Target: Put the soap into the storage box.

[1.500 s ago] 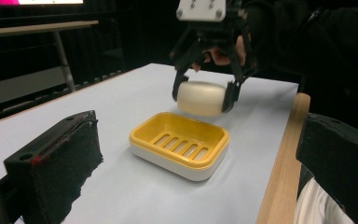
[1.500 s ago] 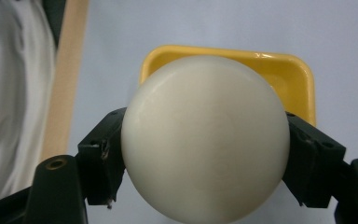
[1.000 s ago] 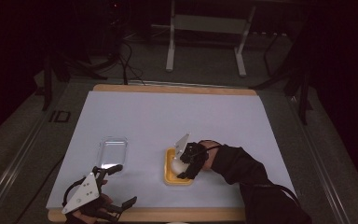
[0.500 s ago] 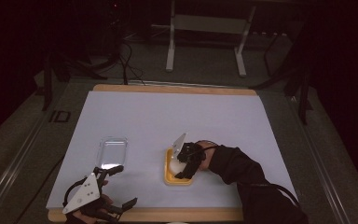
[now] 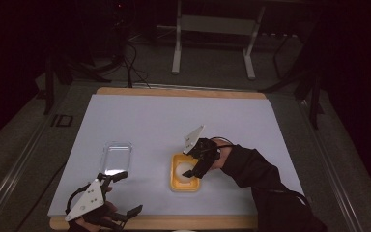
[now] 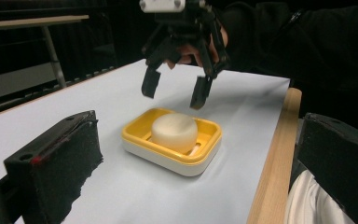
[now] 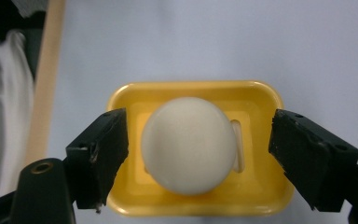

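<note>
Jaws: right gripper (image 6: 176,88) parted, just opening (nothing gripped) | soap (image 7: 189,144) round, sitting flat in dish (image 7: 261,100)

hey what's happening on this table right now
A person works with a gripper in each hand. The right gripper hangs just above a round white soap bar that lies in a yellow soap dish; its jaws have just been opening and stand clear of the soap. The left gripper waits open near the table's front edge, holding nothing. A clear plastic lid lies on the white table cover to the dish's left.
</note>
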